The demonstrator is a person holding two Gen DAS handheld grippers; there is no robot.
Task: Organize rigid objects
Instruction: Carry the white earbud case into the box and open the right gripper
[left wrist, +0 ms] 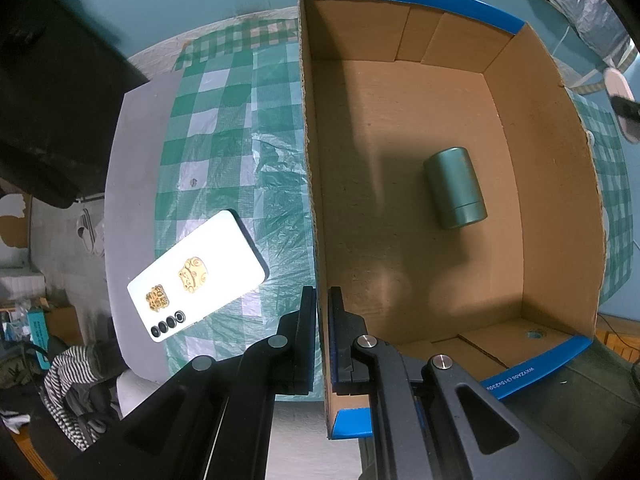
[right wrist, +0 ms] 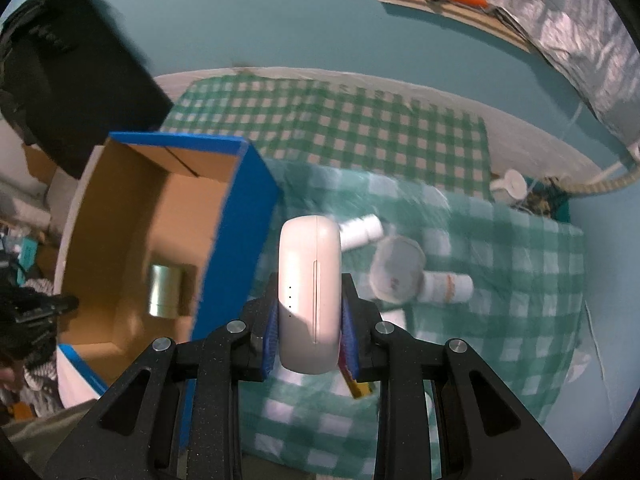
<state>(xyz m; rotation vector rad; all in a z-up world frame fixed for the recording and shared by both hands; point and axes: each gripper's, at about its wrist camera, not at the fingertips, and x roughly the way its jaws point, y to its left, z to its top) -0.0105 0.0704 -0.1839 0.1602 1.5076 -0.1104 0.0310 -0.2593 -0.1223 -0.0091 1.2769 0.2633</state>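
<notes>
**Box pinched, white case held**

The left gripper point(left wrist: 322, 304) is clamped on the box point(left wrist: 310, 160) wall; a green can point(left wrist: 455, 189) lies inside. The right gripper point(right wrist: 308, 320) grips a white case point(right wrist: 310, 292), held above the checked cloth point(right wrist: 500, 280) right of the box.

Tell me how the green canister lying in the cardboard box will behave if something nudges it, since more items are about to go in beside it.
The green canister lies on its side on the flat floor of the cardboard box, so a nudge across its length would probably set it rolling toward a wall. Its smooth, rigid-looking shell suggests it will slide rather than dent. Nothing shows its weight.
</notes>
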